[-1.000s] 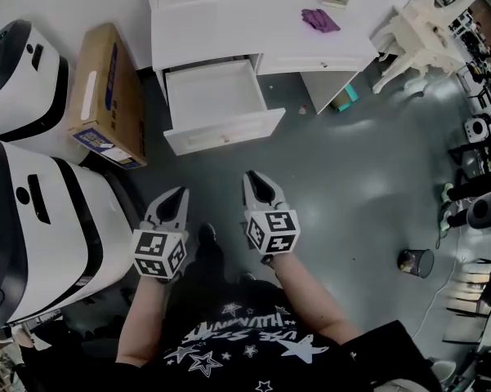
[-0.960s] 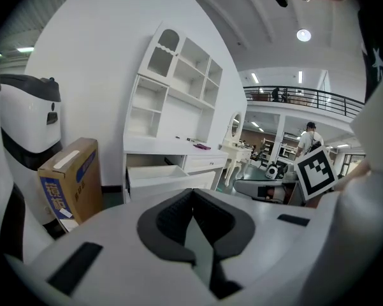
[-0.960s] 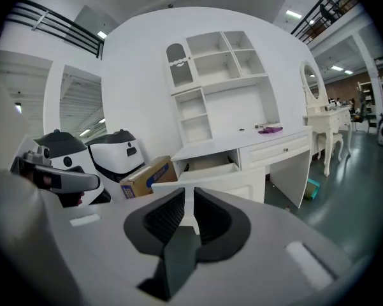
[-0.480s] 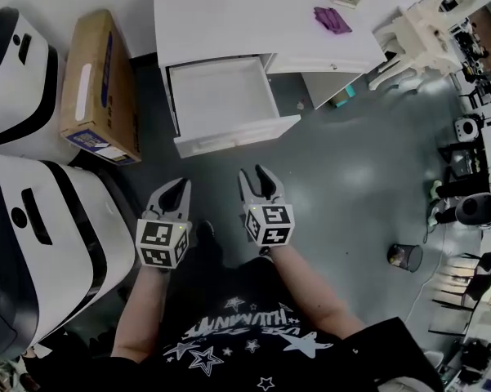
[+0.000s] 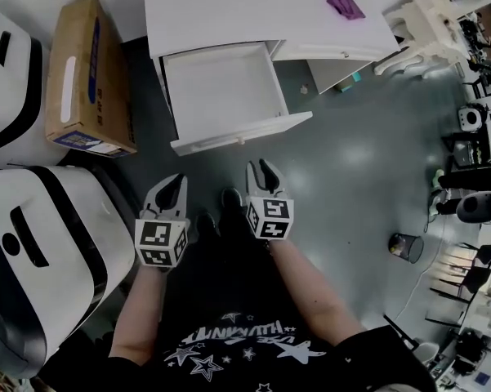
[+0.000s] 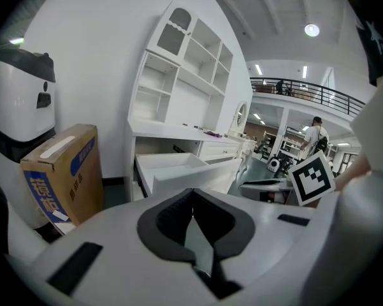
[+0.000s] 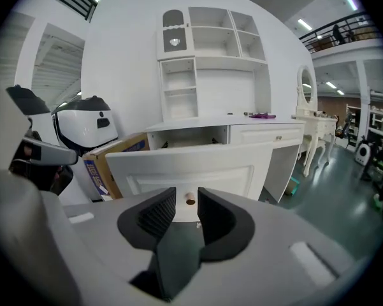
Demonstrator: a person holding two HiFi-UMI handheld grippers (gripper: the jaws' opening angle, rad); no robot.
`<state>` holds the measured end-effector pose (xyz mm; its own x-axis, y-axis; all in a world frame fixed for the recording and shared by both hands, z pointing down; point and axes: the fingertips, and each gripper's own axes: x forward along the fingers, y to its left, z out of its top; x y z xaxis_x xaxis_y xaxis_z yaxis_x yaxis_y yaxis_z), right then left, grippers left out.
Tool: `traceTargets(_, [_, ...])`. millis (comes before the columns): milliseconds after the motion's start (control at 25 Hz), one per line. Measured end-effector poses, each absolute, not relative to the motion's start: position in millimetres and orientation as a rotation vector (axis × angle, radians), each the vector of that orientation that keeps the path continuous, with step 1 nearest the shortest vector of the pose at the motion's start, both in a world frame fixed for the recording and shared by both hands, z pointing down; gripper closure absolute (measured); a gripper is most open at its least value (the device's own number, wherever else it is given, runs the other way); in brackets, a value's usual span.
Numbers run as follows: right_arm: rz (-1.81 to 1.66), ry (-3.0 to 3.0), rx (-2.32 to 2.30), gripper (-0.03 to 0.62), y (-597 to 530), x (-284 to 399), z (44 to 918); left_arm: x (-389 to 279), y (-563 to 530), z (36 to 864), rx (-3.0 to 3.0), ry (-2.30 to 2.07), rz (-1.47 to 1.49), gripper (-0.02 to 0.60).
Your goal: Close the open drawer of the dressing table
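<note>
Head view, nearest: a person [image 5: 237, 325] in a dark star-printed top stands on a grey floor [image 5: 351, 162] with a gripper in each hand, both aimed at the furniture ahead.
Left gripper [image 5: 174, 180]: jaws clenched tip to tip on nothing. It hangs short of the white panel and left of its middle, touching nothing.
Right gripper [image 5: 260, 168]: jaws parted, having just been closing part-way, and nothing stands between them. It is near the panel but apart from it.
Right gripper view: the small round knob [image 7: 190, 201] shows through the gap, beyond the tips, so this gripper is lined up on the panel's centre.
Drawer front [image 5: 242, 132]: plain white panel facing the person, with bare floor between it and both grippers.
Drawer [image 5: 220, 84]: pulled well out, white inside and empty.
Dressing table [image 5: 229, 15]: white top just behind the drawer, with a purple thing [image 5: 344, 3] lying on it to the right.
Left side: a cardboard box [image 5: 86, 76] lies beside the drawer, and a large white machine [image 5: 49, 243] stands nearer the person.
Step in hand: by my reading, the approach. No push has begun.
Doing it well: meet the panel squarely, close to the knob or with one gripper on each side of it, and drive straight back along the runners. An off-centre shove would likely skew the drawer and make it bind. The shut left tips make a good blunt pusher. The parted right jaws should stay clear of the knob so they do not snag it. Ease off near the end so the front seats flush without slamming.
</note>
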<state>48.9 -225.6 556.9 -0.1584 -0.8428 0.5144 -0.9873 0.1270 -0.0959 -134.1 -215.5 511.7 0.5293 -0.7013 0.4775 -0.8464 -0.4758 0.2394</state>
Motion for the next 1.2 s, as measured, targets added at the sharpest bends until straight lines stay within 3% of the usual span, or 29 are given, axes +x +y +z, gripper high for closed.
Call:
traceTargets(800, [0.597, -2.075, 1.709, 0.461, -285, 37, 647, -138, -244, 578, 2.228, -1.315, 0.426, 0.572])
traceTargets(1200, [0.594, -2.089, 1.747, 0.507, -300, 35, 647, -131, -244, 597, 2.237, -1.258, 0.464, 0.572])
